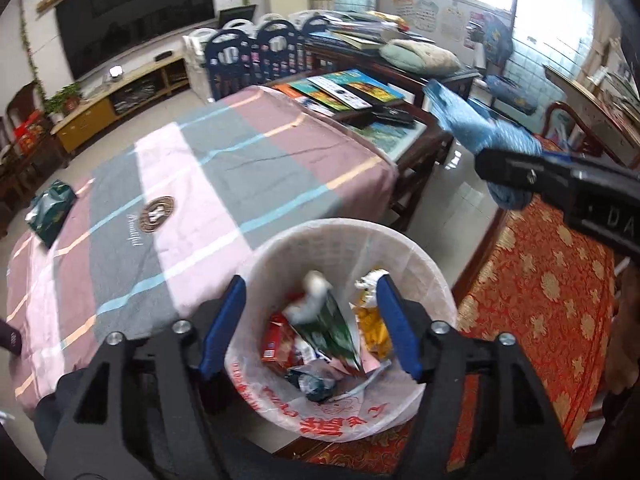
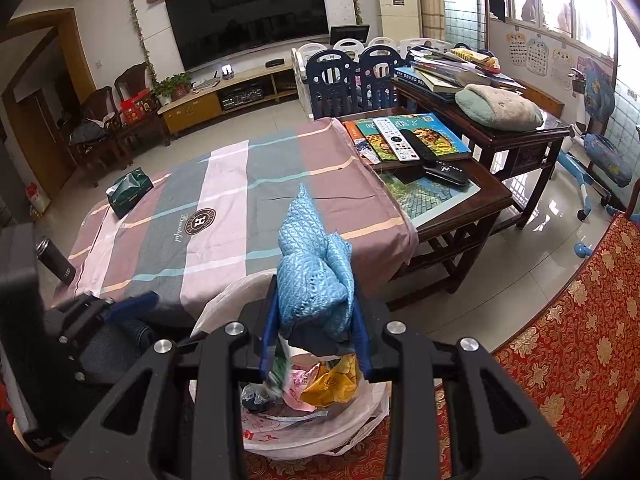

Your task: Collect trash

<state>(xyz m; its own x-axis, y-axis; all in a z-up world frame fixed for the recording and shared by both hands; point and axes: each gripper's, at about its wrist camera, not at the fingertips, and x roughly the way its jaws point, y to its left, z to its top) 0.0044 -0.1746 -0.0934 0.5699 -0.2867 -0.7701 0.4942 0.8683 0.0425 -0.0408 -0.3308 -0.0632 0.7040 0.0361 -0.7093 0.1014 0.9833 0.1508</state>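
A white trash bin lined with a plastic bag stands on the floor by the table and holds several wrappers. My left gripper is open above the bin's mouth, and a green-and-white wrapper lies blurred between its blue fingers. My right gripper is shut on a crumpled light-blue wrapper and holds it over the bin. The same blue wrapper shows in the left wrist view, up and to the right of the bin. A green tissue pack lies on the tablecloth's far left.
A table with a striped pink-and-grey cloth fills the middle. A dark bottle lies at its left edge. Books and remotes sit on a wooden table at the right. A red patterned sofa cushion lies to the right.
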